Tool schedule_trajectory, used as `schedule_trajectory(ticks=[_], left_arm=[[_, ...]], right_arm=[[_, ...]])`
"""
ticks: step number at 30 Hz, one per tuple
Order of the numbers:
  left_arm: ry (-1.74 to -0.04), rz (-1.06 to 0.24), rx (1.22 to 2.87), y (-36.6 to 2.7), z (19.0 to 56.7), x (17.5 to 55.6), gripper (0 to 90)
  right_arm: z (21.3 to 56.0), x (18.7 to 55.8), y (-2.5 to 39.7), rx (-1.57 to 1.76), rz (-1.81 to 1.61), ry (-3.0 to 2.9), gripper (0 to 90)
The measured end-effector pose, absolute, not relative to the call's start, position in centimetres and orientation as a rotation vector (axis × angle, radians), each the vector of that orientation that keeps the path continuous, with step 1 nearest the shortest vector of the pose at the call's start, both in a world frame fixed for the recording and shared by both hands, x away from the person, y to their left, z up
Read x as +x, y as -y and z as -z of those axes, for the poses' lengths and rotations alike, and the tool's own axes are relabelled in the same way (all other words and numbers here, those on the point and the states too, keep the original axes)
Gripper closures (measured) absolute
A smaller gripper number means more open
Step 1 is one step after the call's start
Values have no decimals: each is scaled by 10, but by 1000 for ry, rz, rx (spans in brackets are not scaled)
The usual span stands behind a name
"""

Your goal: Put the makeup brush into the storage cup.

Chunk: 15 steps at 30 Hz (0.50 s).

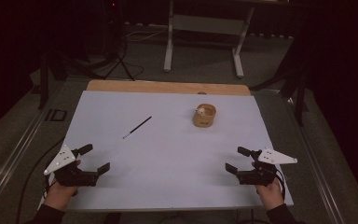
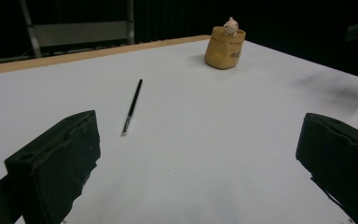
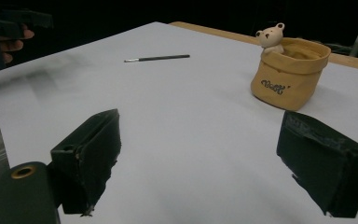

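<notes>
A white table (image 1: 168, 177) seen from above; two hand-held grippers rest at its near edge, both empty. The left gripper (image 1: 94, 158) sits at about 8 o'clock, jaws spread wide apart; the right gripper (image 1: 237, 160) sits at about 4 o'clock, jaws equally wide. A thin black brush (image 1: 137, 127) lies flat near the centre-left, toward 11 o'clock, its pale tip pointing back to the near-left corner. A tan pouch (image 1: 204, 115) stands upright at about 1 o'clock, well apart from the brush, mouth open, a small bear (image 1: 199, 111) peeking over its rim.

The likely step is picking up the brush; the left gripper is nearer. The brush is slim and lies flush, so it probably helps to come down steeply, jaws across the handle rather than along it; grip mid-handle, close slowly, since a thin rod may roll or skid on the smooth top.
</notes>
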<state>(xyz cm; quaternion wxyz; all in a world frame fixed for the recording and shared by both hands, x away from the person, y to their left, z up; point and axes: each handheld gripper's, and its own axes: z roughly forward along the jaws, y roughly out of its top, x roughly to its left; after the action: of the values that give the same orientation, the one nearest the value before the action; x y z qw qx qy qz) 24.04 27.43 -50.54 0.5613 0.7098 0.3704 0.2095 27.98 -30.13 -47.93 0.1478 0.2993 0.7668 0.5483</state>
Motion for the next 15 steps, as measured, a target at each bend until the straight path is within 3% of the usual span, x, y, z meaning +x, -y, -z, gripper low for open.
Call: schedule_trajectory(ticks=[15], left_arm=[[-893, -509, 1715, -270, 499, 239, 0]], right_arm=[[478, 278, 299, 831, -1577, -2208, 133]])
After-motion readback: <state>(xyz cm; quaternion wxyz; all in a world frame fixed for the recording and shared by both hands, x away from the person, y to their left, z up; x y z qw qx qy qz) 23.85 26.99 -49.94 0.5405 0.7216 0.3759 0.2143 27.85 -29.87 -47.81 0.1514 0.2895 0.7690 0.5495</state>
